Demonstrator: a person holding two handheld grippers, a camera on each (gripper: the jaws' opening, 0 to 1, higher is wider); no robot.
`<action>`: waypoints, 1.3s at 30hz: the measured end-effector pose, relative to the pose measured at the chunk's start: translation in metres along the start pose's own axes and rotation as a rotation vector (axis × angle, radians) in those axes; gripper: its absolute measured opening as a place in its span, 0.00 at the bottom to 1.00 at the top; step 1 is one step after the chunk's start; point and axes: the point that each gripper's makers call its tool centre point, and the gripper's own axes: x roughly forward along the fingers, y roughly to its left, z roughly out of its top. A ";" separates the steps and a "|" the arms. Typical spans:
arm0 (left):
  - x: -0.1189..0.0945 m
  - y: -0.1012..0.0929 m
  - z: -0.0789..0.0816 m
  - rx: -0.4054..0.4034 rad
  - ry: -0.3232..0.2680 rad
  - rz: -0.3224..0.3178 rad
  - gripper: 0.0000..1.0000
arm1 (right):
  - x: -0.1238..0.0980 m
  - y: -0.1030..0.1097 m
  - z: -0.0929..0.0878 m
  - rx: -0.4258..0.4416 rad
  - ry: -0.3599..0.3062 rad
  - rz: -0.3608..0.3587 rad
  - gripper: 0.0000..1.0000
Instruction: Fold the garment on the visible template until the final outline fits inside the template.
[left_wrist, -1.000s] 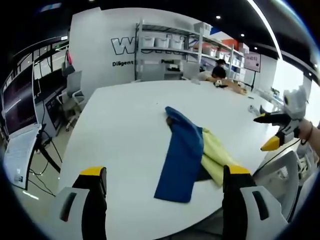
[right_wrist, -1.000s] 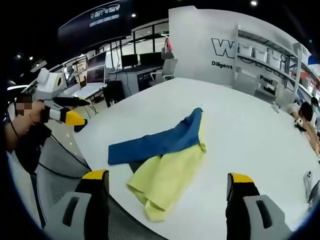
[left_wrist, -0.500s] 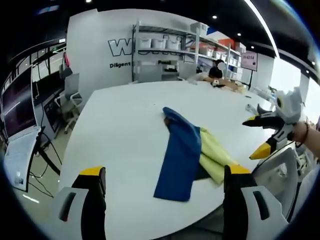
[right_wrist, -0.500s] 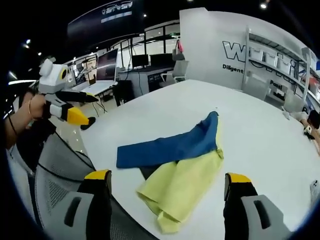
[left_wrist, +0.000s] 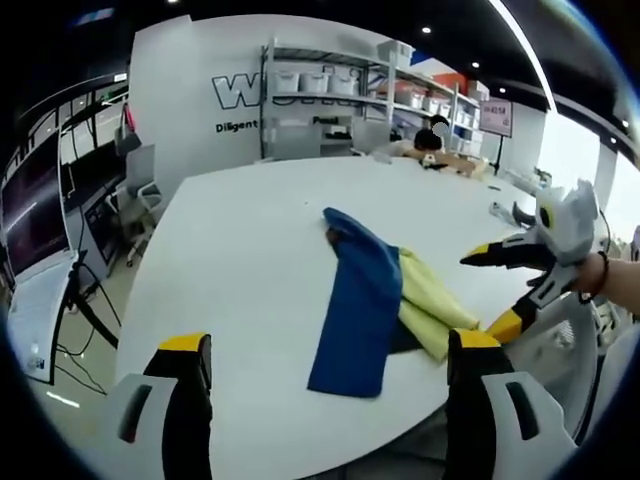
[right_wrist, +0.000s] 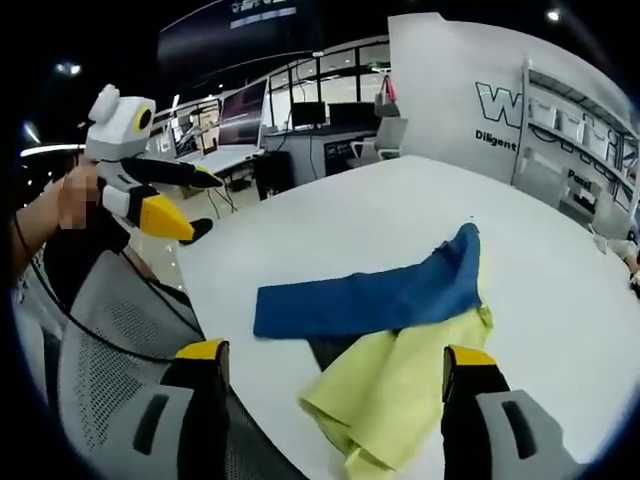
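A garment, half blue (left_wrist: 362, 300) and half yellow (left_wrist: 432, 308), lies crumpled on the white table (left_wrist: 240, 250) near its front edge. The blue part (right_wrist: 370, 300) is a long folded strip lying over the yellow part (right_wrist: 395, 385). My left gripper (left_wrist: 330, 342) is open and held above the table edge, short of the blue strip's near end. My right gripper (right_wrist: 335, 352) is open too, just in front of the yellow cloth. Each gripper shows in the other's view, the right gripper (left_wrist: 487, 292) beside the yellow part and the left gripper (right_wrist: 200, 207) off the table's corner.
A grey mesh chair (right_wrist: 105, 350) stands against the table edge between my hands; its back (left_wrist: 560, 345) is under the right gripper. Shelves (left_wrist: 340, 90) line the back wall, a person (left_wrist: 432, 140) sits at the far side, and desks with monitors (left_wrist: 40, 200) stand left.
The right gripper has come in toward the yellow side of the garment, and the left gripper has come closer to the table corner. The garment lies as before.
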 end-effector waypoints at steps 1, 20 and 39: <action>0.000 0.000 0.000 0.000 0.001 0.001 0.95 | 0.003 0.003 0.000 -0.010 -0.001 0.006 0.85; 0.005 0.005 -0.008 -0.021 0.016 0.001 0.94 | 0.055 0.042 -0.004 -0.149 0.029 0.123 0.72; 0.014 0.005 -0.014 -0.019 0.039 -0.015 0.94 | 0.087 0.052 -0.014 -0.159 0.080 0.173 0.67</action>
